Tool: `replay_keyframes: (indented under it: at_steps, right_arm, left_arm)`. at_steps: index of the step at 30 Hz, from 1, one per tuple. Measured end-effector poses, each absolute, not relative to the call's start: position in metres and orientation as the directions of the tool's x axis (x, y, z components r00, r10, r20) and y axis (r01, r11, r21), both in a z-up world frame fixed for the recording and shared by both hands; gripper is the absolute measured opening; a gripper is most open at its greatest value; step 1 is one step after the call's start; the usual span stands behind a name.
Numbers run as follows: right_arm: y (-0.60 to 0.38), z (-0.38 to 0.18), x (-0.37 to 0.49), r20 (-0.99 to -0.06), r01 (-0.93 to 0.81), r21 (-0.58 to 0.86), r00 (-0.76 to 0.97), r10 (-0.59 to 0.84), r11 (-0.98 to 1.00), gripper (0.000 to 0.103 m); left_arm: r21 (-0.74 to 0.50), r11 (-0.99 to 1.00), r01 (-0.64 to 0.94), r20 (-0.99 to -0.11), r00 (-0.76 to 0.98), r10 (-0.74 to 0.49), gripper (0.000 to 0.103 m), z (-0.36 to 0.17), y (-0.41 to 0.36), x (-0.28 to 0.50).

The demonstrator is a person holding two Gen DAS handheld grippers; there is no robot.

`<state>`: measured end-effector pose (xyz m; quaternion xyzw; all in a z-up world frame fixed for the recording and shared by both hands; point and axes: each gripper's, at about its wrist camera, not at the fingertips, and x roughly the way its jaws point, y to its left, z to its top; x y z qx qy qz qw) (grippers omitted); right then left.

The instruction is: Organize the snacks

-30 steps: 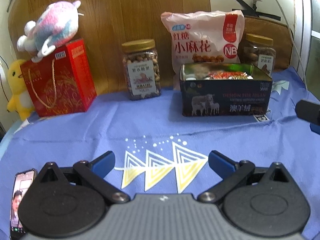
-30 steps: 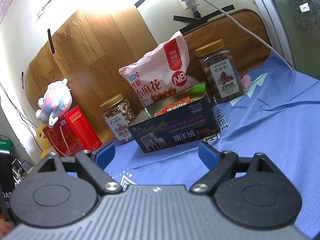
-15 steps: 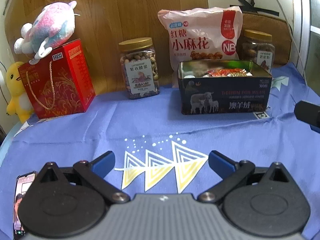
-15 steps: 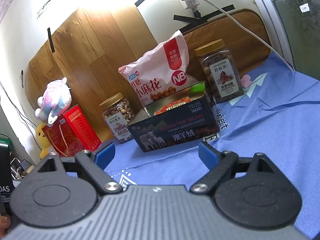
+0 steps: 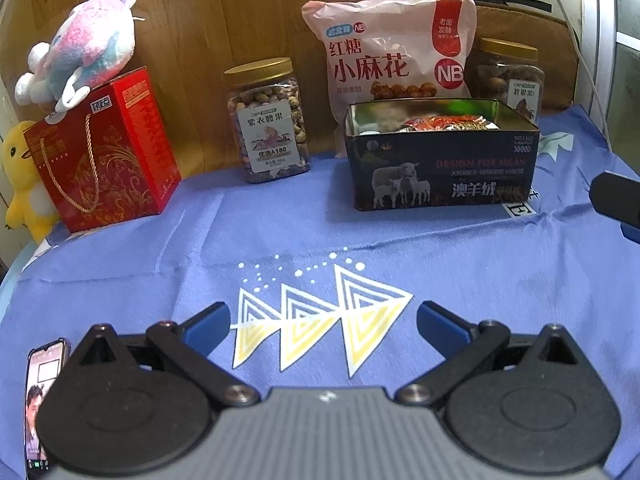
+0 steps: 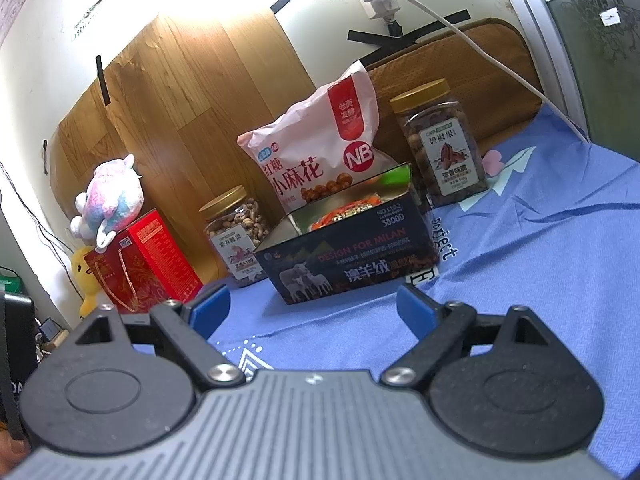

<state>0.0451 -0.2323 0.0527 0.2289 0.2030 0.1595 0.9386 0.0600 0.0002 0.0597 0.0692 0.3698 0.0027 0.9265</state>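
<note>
While the left gripper (image 5: 323, 326) hovers with jaws wide and empty, its view shows two nut jars (image 5: 267, 120) (image 5: 509, 74), one snack bag (image 5: 394, 48) and one open tin (image 5: 442, 160) far across the blue cloth (image 5: 280, 240). From the right gripper (image 6: 312, 312), jaws also wide and empty, the same two jars, bag and tin appear.

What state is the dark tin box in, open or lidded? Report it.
Open. The dark tin box has no lid on it; its shiny inner wall shows, with red and orange snack packets inside.
</note>
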Motion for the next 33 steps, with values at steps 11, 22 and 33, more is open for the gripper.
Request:
replay_keyframes:
  at_steps: [11,22,33]
  right_arm:
    - [-0.232,0.053,0.045,-0.312,-0.207,0.491,0.865,0.393,0.846,0.092]
    - [-0.233,0.053,0.046,-0.316,-0.207,0.493,0.863,0.395,0.845,0.092]
    - [-0.233,0.050,0.046,-0.318,-0.205,0.492,0.863,0.393,0.846,0.092]
  left_arm:
    - [0.117,0.991,0.067,-0.718,0.695,0.038,0.103,0.053,-0.001,0.064]
    - [0.121,0.990,0.079,-0.731,0.681,0.035,0.103,0.050,-0.004,0.065]
    - [0.124,0.988,0.089,-0.738,0.675,0.031,0.103,0.049,-0.005,0.065]
